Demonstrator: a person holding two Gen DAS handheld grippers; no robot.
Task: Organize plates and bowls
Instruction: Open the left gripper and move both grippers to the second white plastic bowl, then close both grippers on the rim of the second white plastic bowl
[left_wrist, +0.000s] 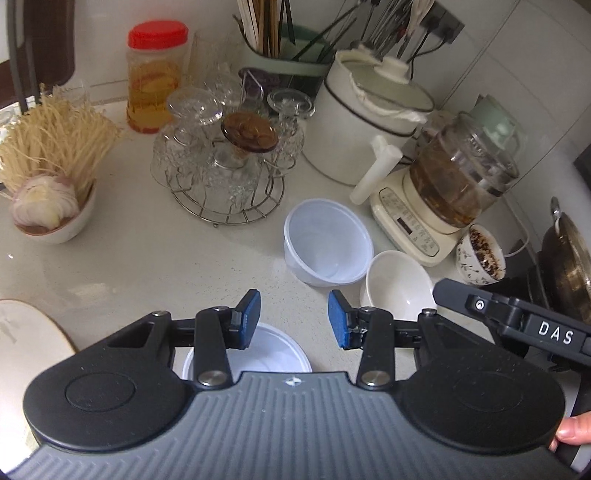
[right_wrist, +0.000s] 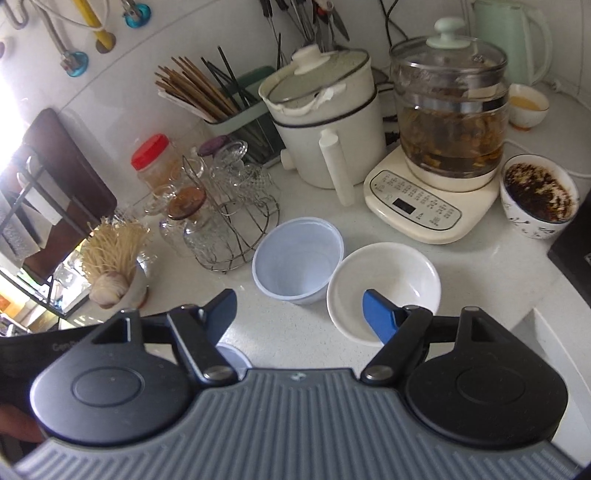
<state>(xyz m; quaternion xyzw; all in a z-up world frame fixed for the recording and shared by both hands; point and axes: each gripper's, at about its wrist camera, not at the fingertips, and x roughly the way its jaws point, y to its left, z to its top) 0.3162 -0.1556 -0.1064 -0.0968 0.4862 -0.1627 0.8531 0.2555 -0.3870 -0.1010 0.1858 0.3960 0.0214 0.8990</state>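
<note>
Your left gripper (left_wrist: 294, 319) is open with nothing in it; it hangs above a clear plastic bowl (left_wrist: 273, 354) that is right below it, so you look ready to pick that one up. Your right gripper (right_wrist: 301, 314) is open wide and empty too; one blue pad sits over the rim of the white bowl (right_wrist: 384, 284), maybe to grab its edge. The tall plastic bowl (right_wrist: 297, 258) touches the white bowl on the counter (right_wrist: 288, 332), so stacking looks easy. The side of your right gripper reads "DAS"; the cooker panel (right_wrist: 413, 206) writing is too small to read.
</note>
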